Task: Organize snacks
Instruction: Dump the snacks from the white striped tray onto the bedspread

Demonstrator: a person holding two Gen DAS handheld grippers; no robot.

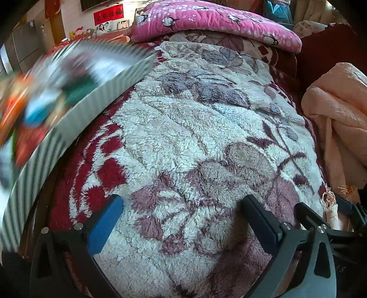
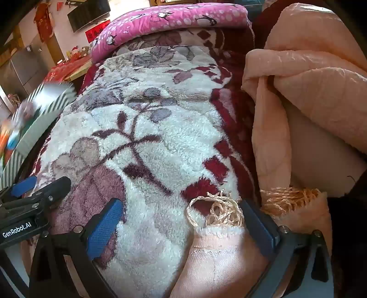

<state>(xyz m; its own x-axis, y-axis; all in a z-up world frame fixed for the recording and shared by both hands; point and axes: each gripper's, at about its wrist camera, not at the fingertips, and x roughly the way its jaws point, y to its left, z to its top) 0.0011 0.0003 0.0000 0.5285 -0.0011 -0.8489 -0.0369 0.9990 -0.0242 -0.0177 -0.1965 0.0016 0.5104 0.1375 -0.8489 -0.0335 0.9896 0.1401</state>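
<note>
A striped grey-and-white box [image 1: 75, 114] of colourful snack packets [image 1: 29, 110] lies at the left edge of a fleecy floral blanket [image 1: 195, 142], blurred by motion. The right wrist view shows the same box [image 2: 39, 123] at far left. My left gripper [image 1: 183, 204] hangs open above bare blanket, to the right of the box, nothing between its fingers. My right gripper [image 2: 181, 208] is open too, over the blanket [image 2: 149, 137]. A pink cloth's fringed corner [image 2: 215, 213] lies between its fingers, apart from the pads. The left gripper [image 2: 39, 185] shows beside it at lower left.
A pink penguin-print quilt [image 1: 206, 20] lies across the far end of the bed. A bunched peach blanket [image 2: 309, 91] fills the right side. Beyond the bed's left edge are a red-covered table [image 2: 66, 68], grey cabinets [image 1: 25, 43] and a wall with red decorations.
</note>
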